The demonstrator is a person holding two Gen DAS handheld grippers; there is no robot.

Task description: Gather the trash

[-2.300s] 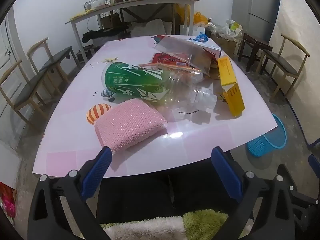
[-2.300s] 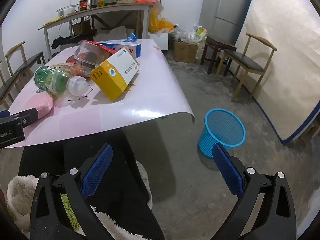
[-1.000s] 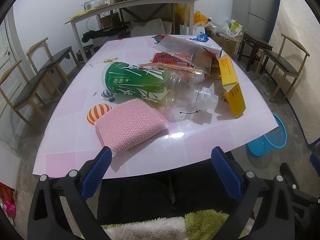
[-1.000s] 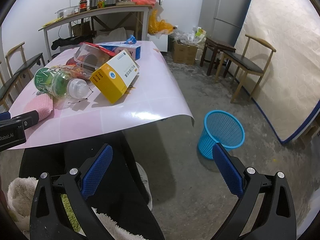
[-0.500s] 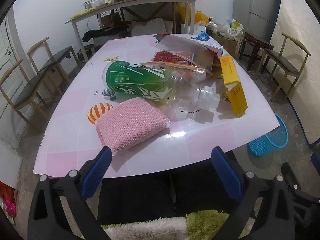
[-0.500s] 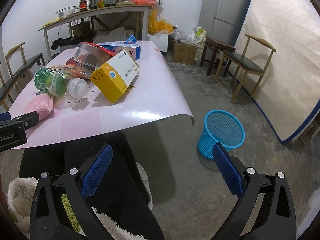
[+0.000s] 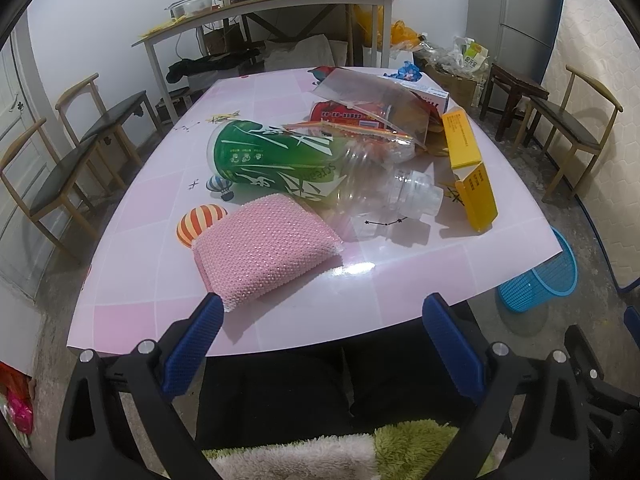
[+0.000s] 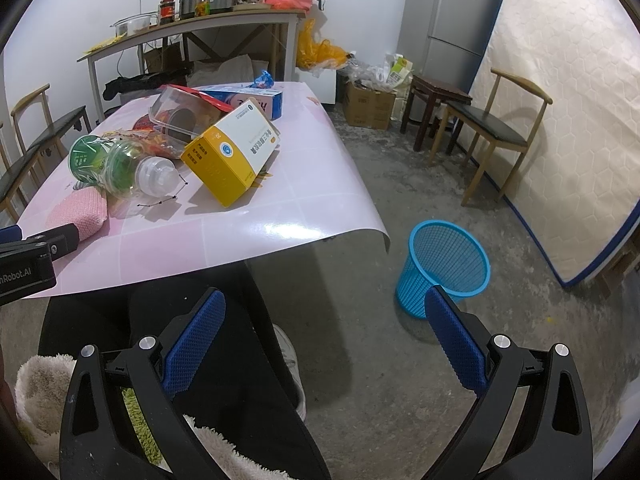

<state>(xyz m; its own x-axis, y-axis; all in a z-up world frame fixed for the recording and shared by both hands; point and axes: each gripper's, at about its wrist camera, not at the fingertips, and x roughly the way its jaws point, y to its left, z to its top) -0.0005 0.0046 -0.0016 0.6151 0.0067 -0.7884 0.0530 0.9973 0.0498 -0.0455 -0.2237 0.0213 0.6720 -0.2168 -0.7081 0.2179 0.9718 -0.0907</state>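
Left gripper [image 7: 320, 344] and right gripper [image 8: 324, 336]: jaws apart, empty. Pink sponge [image 7: 266, 246] at table [image 7: 132, 208] near edge; blue basket [image 8: 444, 266] on floor at 3 o'clock.

Home dining room: fridge [image 8: 452, 20], chairs [image 8: 492, 136].

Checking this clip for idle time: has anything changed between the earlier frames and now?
Barely. The left tool drifted slightly; the right tool hardly moved. Both stay open and empty. The sponge, bottle, yellow box and basket stayed put.
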